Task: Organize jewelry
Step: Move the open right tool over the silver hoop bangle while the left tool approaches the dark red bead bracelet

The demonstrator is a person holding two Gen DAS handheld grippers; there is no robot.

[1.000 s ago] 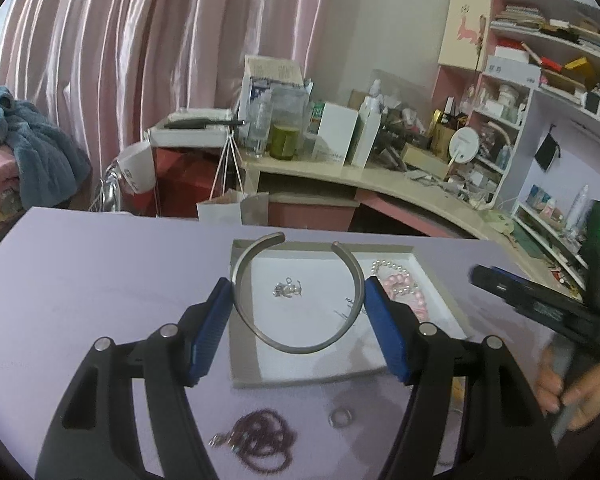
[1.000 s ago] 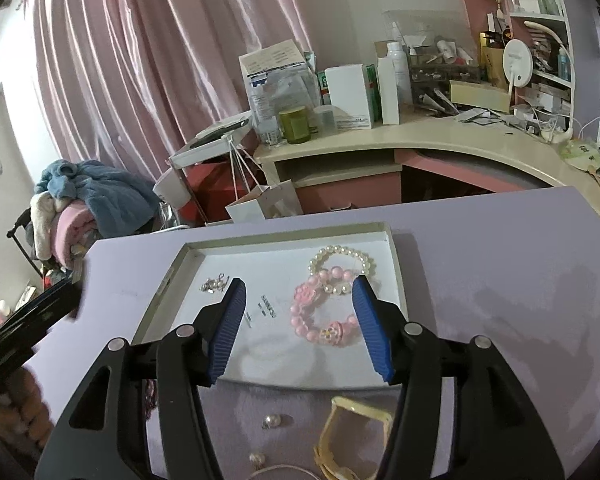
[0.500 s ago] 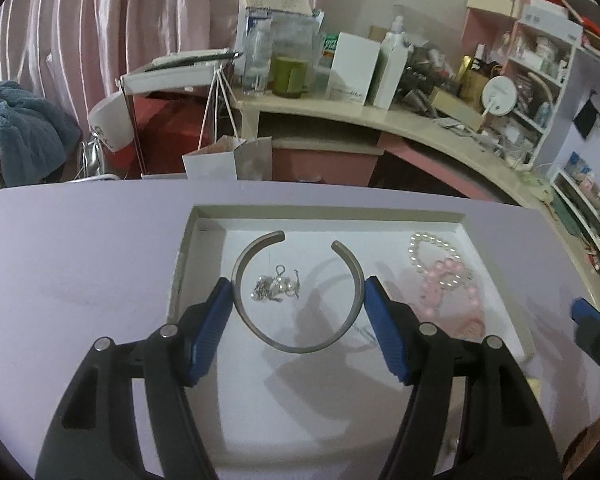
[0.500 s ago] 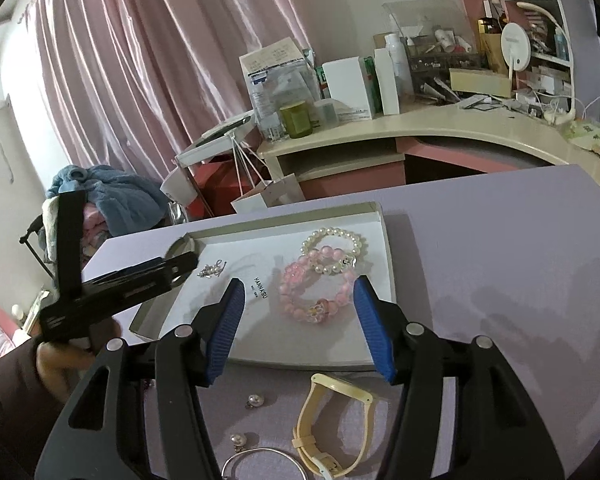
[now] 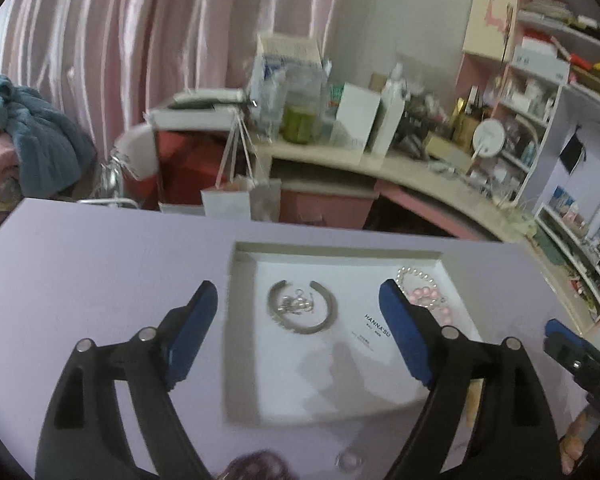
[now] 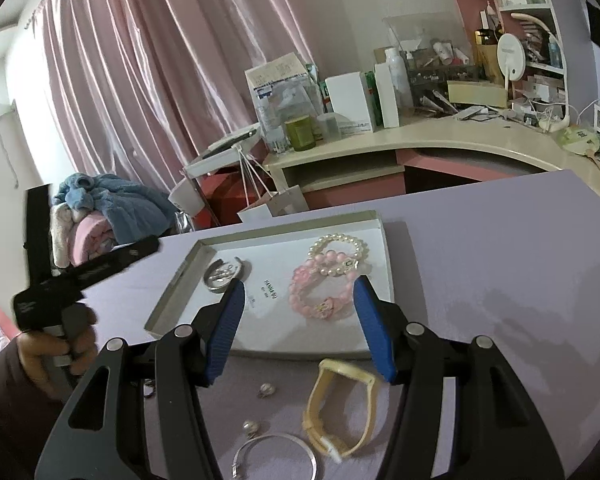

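Inside white tray [image 5: 240,344]: silver cuff [image 5: 302,312], pearl [image 6: 339,245] and pink bracelets [image 6: 320,294]

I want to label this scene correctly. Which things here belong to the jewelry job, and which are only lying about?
Job: tray; silver cuff, lying in the tray, left gripper opening; pink bead bracelet; pearl bracelet; yellow watch; silver bangle; right gripper.

Lying about: curtain; blue blanket; green jar; round mirror.
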